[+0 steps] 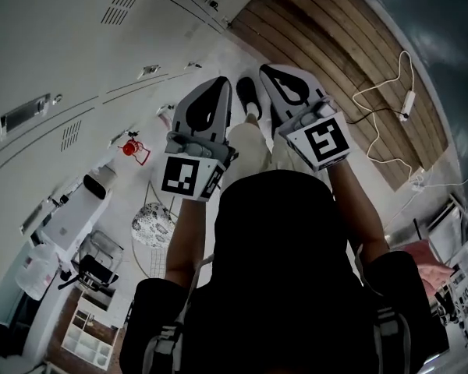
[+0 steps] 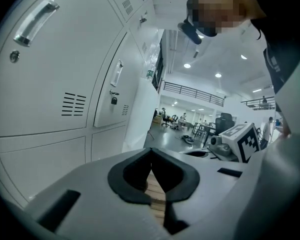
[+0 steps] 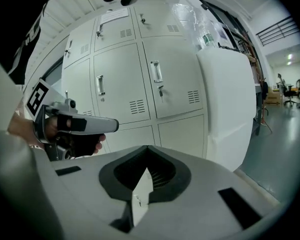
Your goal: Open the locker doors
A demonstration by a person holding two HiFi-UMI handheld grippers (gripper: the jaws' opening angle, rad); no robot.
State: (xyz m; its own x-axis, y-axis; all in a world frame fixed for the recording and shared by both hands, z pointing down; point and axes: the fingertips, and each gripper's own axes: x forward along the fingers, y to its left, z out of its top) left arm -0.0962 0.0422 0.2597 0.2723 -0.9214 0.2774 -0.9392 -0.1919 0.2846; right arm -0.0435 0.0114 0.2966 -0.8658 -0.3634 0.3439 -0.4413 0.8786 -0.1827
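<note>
A bank of white locker doors [image 3: 172,84] stands ahead in the right gripper view, all closed, each with a chrome handle [image 3: 156,71]. In the left gripper view the lockers [image 2: 50,84] run along the left, close by, with a handle [image 2: 36,21] above and a small padlock [image 2: 113,100] on a further door. My left gripper [image 2: 151,150] is shut with nothing in it. My right gripper [image 3: 147,148] is shut and empty too. In the head view both grippers, left [image 1: 218,84] and right [image 1: 269,70], are held side by side, apart from the lockers [image 1: 54,45].
A tall white panel [image 3: 225,104] stands right of the lockers. On the wooden floor lies a white cable with a power strip [image 1: 405,104]. A small red object [image 1: 131,148] hangs at the locker wall. Open hall with chairs [image 2: 190,129] lies beyond.
</note>
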